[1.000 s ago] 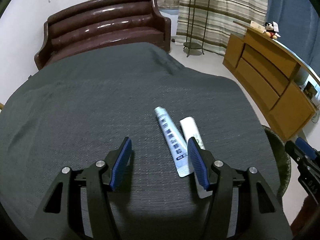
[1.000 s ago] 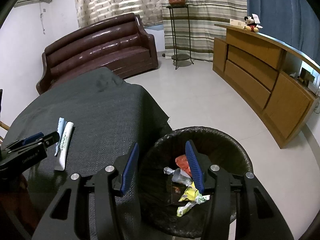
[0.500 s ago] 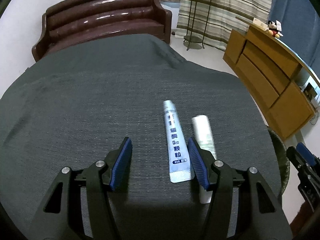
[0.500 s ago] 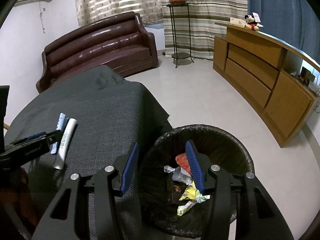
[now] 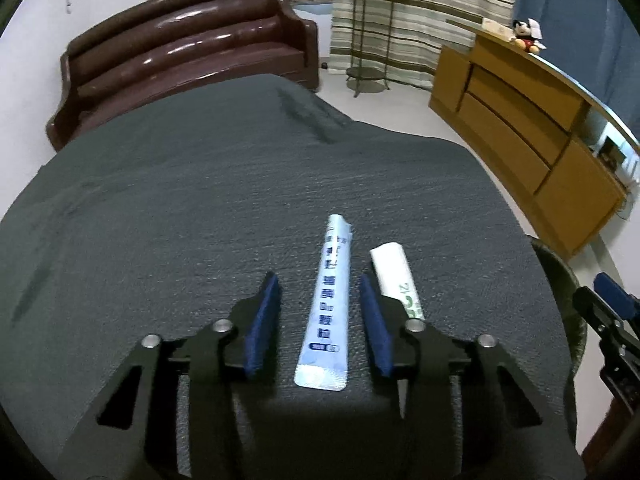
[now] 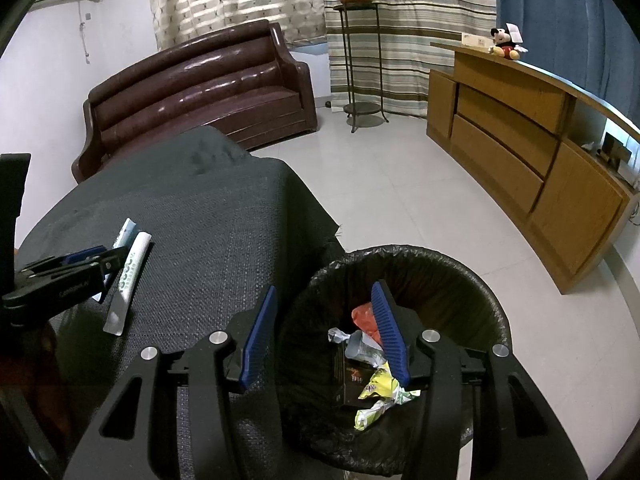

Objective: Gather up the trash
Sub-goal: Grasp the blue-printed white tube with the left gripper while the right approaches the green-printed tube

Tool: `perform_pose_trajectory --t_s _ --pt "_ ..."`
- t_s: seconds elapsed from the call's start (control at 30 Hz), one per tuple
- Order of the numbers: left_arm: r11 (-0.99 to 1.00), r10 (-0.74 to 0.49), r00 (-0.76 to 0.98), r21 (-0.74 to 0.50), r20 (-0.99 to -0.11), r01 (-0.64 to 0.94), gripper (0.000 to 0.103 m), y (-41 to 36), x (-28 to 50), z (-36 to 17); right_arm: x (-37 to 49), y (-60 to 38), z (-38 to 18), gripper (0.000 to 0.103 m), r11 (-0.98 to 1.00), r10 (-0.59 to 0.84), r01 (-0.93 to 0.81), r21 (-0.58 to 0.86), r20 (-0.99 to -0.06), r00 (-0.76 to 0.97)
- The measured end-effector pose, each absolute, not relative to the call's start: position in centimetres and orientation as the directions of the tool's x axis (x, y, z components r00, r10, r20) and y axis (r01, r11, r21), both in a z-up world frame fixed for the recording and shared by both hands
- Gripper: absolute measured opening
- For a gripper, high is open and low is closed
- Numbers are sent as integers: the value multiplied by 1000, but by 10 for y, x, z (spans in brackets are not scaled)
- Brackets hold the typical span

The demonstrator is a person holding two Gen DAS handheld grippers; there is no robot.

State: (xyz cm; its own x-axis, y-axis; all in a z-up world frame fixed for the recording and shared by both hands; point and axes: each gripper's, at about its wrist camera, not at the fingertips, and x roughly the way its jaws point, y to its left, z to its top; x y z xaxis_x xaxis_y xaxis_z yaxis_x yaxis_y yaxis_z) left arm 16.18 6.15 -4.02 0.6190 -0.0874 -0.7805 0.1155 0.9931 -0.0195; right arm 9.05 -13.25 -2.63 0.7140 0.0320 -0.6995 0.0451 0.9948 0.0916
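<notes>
Directly between the two blue ribbed pads of the left gripper (image 5: 319, 308) lies a long, flat, pale blue sachet (image 5: 328, 312), printed with dark characters and crimped at its near end. It rests lengthwise on the grey cloth (image 5: 180, 200), running away from the camera. The jaws have just been closing around it and now stand narrow, yet a strip of cloth shows on either side of the sachet, so the pads do not press it. Just beside the sachet, outside the right-hand pad, lies a second packet (image 5: 394, 272), white with green print, rounded like a thin tube and partly hidden behind the finger.

The cloth is a coarse woven fabric, dark grey, draped over a table with a few creases at the far end.

From the right wrist view, the right gripper (image 6: 324, 332) hangs with its jaws moderately apart and nothing between them, over the near rim of a round bin (image 6: 460, 280) lined with a crinkled black plastic bag. Inside are crumpled wrappers (image 6: 376, 400), yellow-green, red and clear. The bin stands on pale floor tiles, just beside the table's edge.

Beyond sit a glossy brown leather sofa (image 6: 200, 92), a curved wooden cabinet (image 6: 520, 152) and striped curtains (image 6: 408, 20).
</notes>
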Motion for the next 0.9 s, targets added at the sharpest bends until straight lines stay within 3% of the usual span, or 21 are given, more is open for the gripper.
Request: perform_pose_trajectory --t_s 0.13,0.37,0.9 --pt "988 -117 622 -27 -774 151 17 60 159 -41 91 -133 -26 49 995 32 44 90 -700 713" --pt "987 -127 623 -35 -772 158 14 65 153 -40 89 -125 -22 49 996 41 28 87 -698 715" --pt "999 -42 656 -38 -753 19 14 137 113 -28 94 -74 -10 49 996 94 -69 64 -691 717"
